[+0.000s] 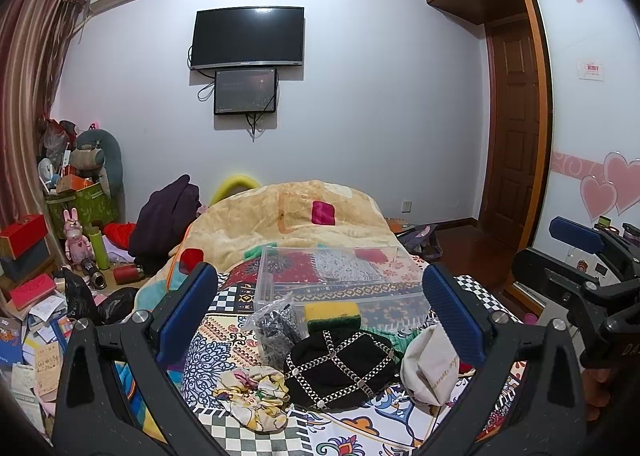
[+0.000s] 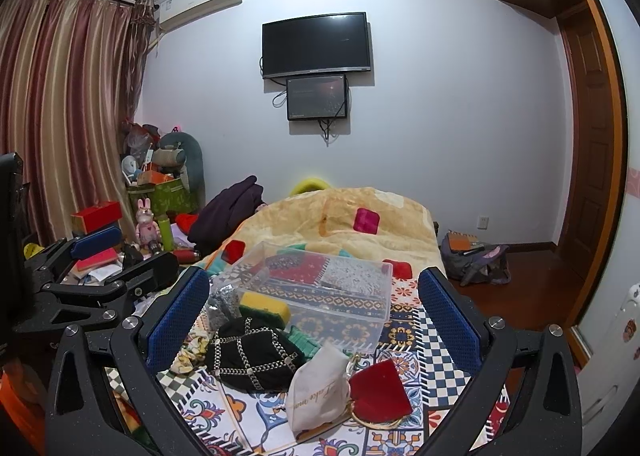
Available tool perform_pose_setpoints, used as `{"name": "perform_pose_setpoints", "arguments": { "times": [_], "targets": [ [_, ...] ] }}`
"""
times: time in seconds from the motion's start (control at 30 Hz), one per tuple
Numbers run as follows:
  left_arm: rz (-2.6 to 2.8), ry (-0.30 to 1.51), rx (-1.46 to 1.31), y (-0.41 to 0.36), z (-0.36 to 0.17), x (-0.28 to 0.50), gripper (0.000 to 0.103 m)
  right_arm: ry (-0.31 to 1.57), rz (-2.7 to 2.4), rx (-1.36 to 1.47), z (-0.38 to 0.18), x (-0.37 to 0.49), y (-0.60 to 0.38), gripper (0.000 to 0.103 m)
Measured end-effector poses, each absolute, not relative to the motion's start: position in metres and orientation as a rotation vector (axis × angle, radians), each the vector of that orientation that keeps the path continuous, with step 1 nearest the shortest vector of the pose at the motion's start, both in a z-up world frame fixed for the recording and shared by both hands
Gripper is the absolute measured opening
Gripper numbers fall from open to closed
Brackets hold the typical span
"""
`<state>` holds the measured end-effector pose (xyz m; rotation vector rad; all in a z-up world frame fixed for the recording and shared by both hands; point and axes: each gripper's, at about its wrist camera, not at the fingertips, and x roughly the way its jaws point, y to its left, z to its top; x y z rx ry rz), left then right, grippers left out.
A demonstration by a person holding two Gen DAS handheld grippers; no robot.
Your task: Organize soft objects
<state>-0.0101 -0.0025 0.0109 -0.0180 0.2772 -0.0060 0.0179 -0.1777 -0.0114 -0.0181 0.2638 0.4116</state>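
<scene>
Nothing is sorted yet, I judge: the clear plastic bin (image 1: pixel 340 276) on the bed's far side sits empty, the black studded pouch (image 1: pixel 340 366), yellow-green sponge (image 1: pixel 332 316) and cream drawstring bag (image 2: pixel 316 388) lie near, and both left tongs (image 1: pixel 320 316) and right tongs (image 2: pixel 316 320) gape apart, holding nothing.

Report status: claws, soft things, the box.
Left claw open, empty. Right claw open, empty. Clear box empty on bed; sponge, black hat, white pouch loose in front of it. Nothing blocking.
</scene>
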Motion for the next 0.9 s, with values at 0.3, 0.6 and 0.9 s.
{"name": "perform_pose_setpoints", "arguments": {
  "times": [0.3, 0.6, 0.9],
  "targets": [
    [-0.006, 0.276, -0.018, -0.0023, 0.0115, -0.0113, 0.103, 0.256, 0.418, -0.023, -0.0091, 0.015, -0.1762, 0.103],
    [-0.005, 0.274, -0.016, -0.0024, 0.013, -0.0126, 0.103, 0.254, 0.419, -0.022, -0.0111, 0.0147, -0.1762, 0.103],
    [-0.006, 0.274, -0.016, -0.0026, 0.0125, -0.0129, 0.103, 0.253, 0.421, -0.024, -0.011, 0.0144, -0.176, 0.103]
  ]
}}
